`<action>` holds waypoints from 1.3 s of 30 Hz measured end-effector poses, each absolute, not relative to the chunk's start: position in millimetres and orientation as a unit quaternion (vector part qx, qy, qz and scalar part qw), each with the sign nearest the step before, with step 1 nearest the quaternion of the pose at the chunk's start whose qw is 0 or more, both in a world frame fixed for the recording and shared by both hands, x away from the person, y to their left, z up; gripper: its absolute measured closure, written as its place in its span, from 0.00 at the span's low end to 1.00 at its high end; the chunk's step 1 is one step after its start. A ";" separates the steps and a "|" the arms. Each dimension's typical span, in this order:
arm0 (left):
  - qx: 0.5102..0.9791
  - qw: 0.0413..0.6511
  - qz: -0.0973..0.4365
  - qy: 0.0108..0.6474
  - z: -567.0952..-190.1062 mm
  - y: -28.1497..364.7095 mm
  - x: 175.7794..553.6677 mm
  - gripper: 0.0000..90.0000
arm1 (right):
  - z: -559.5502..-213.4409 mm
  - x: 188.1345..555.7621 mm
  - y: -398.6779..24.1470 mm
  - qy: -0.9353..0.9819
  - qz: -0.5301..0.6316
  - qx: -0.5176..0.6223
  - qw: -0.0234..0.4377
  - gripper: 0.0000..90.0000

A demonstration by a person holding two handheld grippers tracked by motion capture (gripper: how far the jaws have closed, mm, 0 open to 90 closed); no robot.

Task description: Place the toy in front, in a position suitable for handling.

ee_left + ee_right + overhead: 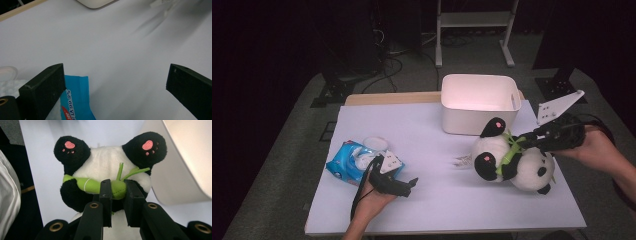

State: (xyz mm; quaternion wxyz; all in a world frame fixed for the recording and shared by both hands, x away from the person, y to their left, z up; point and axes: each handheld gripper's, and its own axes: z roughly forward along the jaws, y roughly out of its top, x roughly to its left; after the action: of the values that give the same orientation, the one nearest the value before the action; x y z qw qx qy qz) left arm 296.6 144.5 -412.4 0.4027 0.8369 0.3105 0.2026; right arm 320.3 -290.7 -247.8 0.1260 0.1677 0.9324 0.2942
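Note:
A black-and-white panda plush (512, 159) lies on its back at the right of the white table, feet toward the bin. It hugs a green bamboo stalk (95, 185). My right gripper (532, 137) is shut on that green stalk (511, 150); in the right gripper view both jaws pinch its thick end (118, 189). My left gripper (412, 184) rests low near the table's front left, jaws wide open with nothing between them. A blue wet-wipes pack (357, 162) lies just behind it, and its blue corner (76, 95) shows beside the left jaw.
A white plastic bin (479, 102) stands at the back of the table, just behind the panda. The table (422, 130) is covered in white. A white shelf frame (474, 22) and cables sit on the floor beyond. Bare tabletop lies between the two grippers.

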 end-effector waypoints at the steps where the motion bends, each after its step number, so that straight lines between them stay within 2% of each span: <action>1: 0.836 0.404 0.204 0.310 -412.2 145.2 296.9 0.01 | -245.8 320.8 -287.0 0.933 0.294 0.162 0.126 0.86; 11: 0.835 0.404 0.204 0.313 -411.6 146.7 296.7 0.01 | -234.3 329.2 -245.9 0.940 0.295 0.121 0.122 0.86; 23: 0.834 0.403 0.205 0.315 -411.1 150.6 297.4 0.01 | -245.9 339.7 -196.7 0.950 0.287 0.076 0.099 0.86; 32: 0.834 0.405 0.203 0.317 -410.5 151.6 297.4 0.01 | -261.5 342.3 -173.0 0.957 0.274 0.057 0.078 0.86; 39: 0.834 0.405 0.202 0.317 -411.0 151.7 297.6 0.01 | -290.0 345.9 -155.4 0.965 0.254 0.050 0.045 0.85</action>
State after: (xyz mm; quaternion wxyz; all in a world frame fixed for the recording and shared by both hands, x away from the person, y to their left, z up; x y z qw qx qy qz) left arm 297.6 151.7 -411.0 0.4048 0.8337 0.3167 0.2021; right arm 345.9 -155.4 -290.0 0.0445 0.0500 0.9649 0.2541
